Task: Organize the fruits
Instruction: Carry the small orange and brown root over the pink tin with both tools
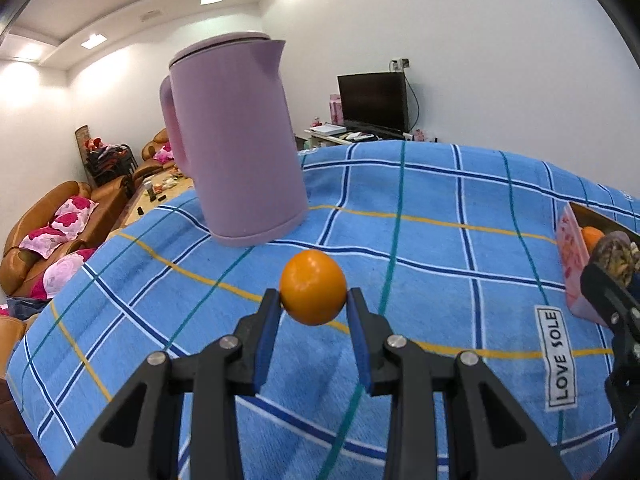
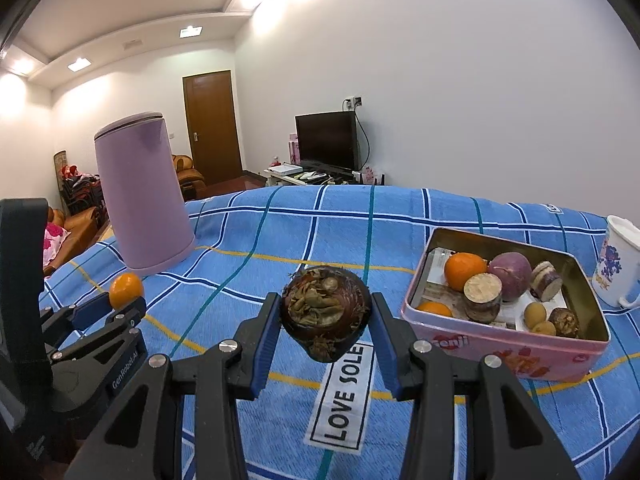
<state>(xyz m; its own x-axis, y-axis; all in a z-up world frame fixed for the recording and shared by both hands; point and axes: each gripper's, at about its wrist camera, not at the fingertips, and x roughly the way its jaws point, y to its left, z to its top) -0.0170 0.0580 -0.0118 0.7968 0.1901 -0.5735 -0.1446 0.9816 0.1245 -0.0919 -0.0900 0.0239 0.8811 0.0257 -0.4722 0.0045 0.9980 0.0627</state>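
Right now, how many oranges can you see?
3: one orange held in the left gripper, and two inside the pink tin on the right. Others could be hidden under the tin's other produce.

Counted on the blue cloth: 1 purple kettle at 10 o'clock, 1 pink tin at 3, 1 white mug past it. Oranges: 3 total, 2 in tin, 1 at 9. Dark husked fruits: 2, centre and in tin.
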